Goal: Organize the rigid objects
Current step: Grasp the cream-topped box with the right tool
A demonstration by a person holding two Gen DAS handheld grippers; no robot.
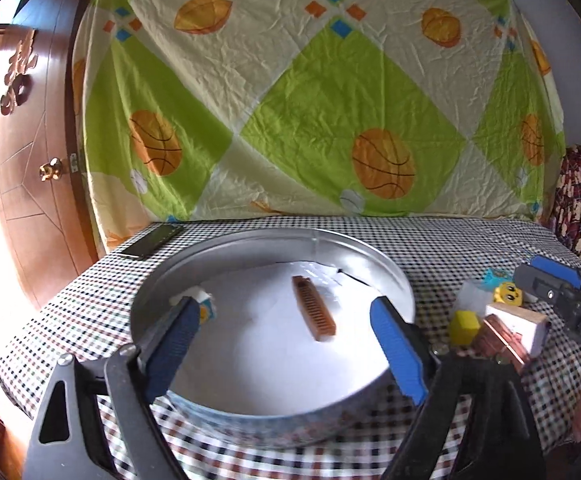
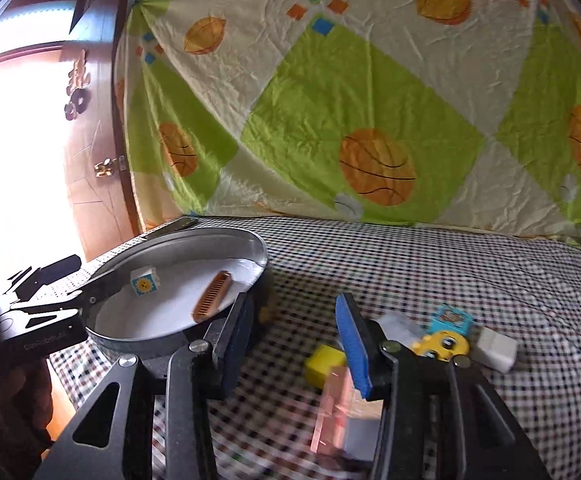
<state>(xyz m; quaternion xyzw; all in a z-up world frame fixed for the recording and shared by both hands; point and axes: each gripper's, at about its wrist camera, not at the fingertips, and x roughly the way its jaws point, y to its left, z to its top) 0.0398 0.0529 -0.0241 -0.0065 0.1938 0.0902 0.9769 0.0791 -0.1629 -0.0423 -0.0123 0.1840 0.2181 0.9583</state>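
A round metal tray (image 1: 158, 280) with a white liner sits on the checkered table. In it lie an orange comb (image 1: 313, 313) and a white cube with a sun picture (image 2: 144, 283). My left gripper (image 1: 286, 344) is open and empty over the tray, with the comb between its fingers. My right gripper (image 2: 294, 340) is open and empty above the table beside the tray (image 2: 194, 240). Below it lie a yellow block (image 2: 322, 364) and a pink-and-white box (image 2: 342, 412).
To the right of the tray lie a yellow smiley toy (image 2: 442, 344), a blue picture cube (image 2: 450, 318) and white blocks (image 2: 494, 348). A dark phone (image 1: 150, 242) lies at the table's far left corner. A patterned sheet hangs behind; a wooden door stands left.
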